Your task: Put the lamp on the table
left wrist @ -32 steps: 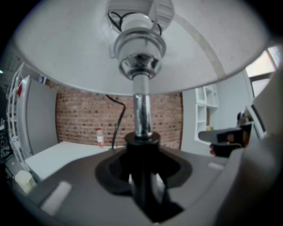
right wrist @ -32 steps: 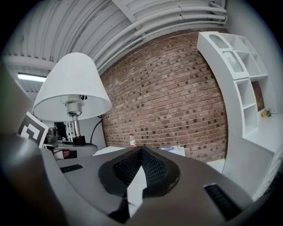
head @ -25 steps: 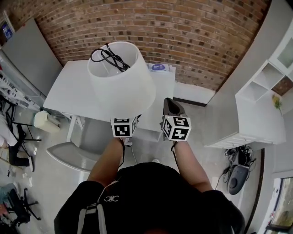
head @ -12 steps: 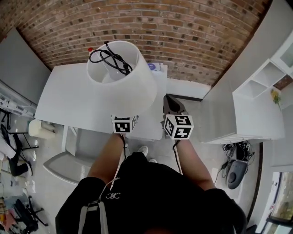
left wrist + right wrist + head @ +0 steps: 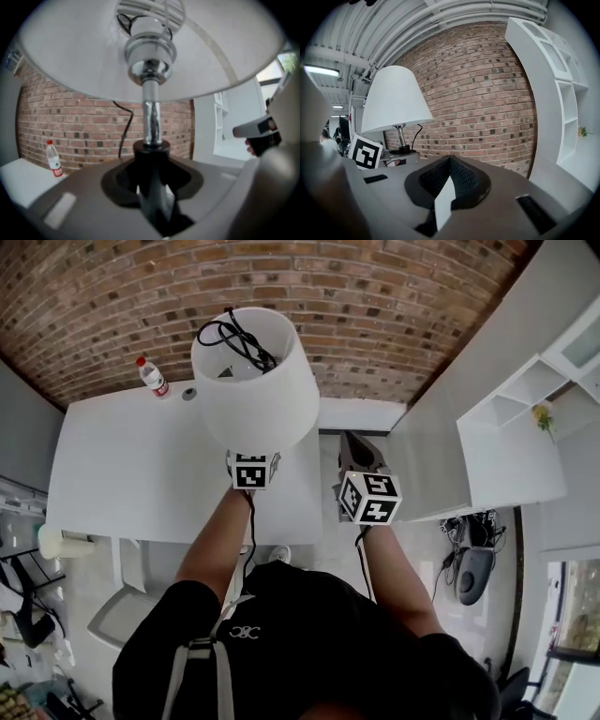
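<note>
The lamp (image 5: 253, 381) has a white shade, a chrome stem (image 5: 151, 117) and a black collar at the stem's foot. Its black cord (image 5: 239, 338) is bundled inside the top of the shade. My left gripper (image 5: 253, 470) is shut on the lamp's black lower stem and holds it upright, above the right part of the white table (image 5: 141, 474). In the left gripper view the jaws (image 5: 152, 187) press on the stem from both sides. My right gripper (image 5: 356, 457) is shut and holds nothing, to the right of the lamp (image 5: 396, 101), beyond the table's right edge.
A plastic bottle with a red label (image 5: 153, 377) stands at the table's far edge by the brick wall, with a small grey disc (image 5: 189, 394) beside it. A white shelf unit (image 5: 511, 442) stands to the right. A chair is partly under the table's near left.
The lamp and both grippers have moved forward toward the brick wall, from before the table's near edge to over its right part. The bottle has come into view.
</note>
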The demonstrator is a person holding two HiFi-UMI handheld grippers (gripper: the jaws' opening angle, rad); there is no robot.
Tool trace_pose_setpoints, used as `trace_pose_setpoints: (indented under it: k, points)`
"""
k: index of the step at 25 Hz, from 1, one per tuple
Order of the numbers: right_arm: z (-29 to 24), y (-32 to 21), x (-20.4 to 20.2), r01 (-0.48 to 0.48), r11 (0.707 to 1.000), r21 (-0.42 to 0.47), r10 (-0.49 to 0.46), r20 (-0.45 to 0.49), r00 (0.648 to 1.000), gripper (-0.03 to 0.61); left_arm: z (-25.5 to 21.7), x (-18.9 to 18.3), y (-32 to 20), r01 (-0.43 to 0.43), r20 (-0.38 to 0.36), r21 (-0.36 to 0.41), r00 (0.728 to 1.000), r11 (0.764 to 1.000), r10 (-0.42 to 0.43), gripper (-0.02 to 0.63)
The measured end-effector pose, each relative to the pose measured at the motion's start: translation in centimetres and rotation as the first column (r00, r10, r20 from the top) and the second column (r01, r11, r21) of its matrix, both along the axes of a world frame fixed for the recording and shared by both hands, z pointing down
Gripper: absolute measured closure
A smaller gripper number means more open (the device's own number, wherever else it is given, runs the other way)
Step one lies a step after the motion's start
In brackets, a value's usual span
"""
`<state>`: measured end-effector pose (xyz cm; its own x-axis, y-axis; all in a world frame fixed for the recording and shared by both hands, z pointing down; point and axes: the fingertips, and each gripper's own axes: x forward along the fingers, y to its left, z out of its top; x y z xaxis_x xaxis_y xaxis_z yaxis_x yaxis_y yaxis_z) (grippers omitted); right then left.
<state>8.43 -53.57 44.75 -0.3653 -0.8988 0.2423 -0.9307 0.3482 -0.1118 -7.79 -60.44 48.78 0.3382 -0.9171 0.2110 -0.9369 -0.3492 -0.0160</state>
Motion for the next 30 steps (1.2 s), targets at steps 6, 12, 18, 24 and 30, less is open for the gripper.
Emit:
trace_pose_setpoints:
  k: [6,12,18,24,30]
  points:
    - [1.4,-1.6,1.7,-0.059,0.998,-0.027,0.058,-0.042,0.997,0.58,1.8,1.7,-4.9,-0.061,-0.018,0.012,0.998,0.998,0.061,0.488]
    - [3.7,-3.1,4.0,-0.115,0.99,-0.083,0.11,-0.06,0.992,0.58,4.1,3.2,-9.2,-0.097,0.032,0.018,0.995,0.995,0.097,0.489]
    - [5.1,-4.9,4.8,-0.116,0.989,-0.09,0.107,-0.098,0.989,0.58,8.2,4.8,-11.8,-0.143,0.045,0.003,0.989,0.99,0.143,0.489]
    - [7.4,-5.8,6.4,-0.142,0.981,-0.132,0.13,-0.094,0.987,0.58,11.6,6.6,-13.7,-0.143,0.026,-0.026,0.989,0.989,0.144,0.489]
    - [10.0,-5.7,7.9,-0.175,0.968,-0.178,0.162,-0.085,0.983,0.58,13.1,7.3,-14.9,-0.149,0.048,-0.015,0.988,0.989,0.15,0.489]
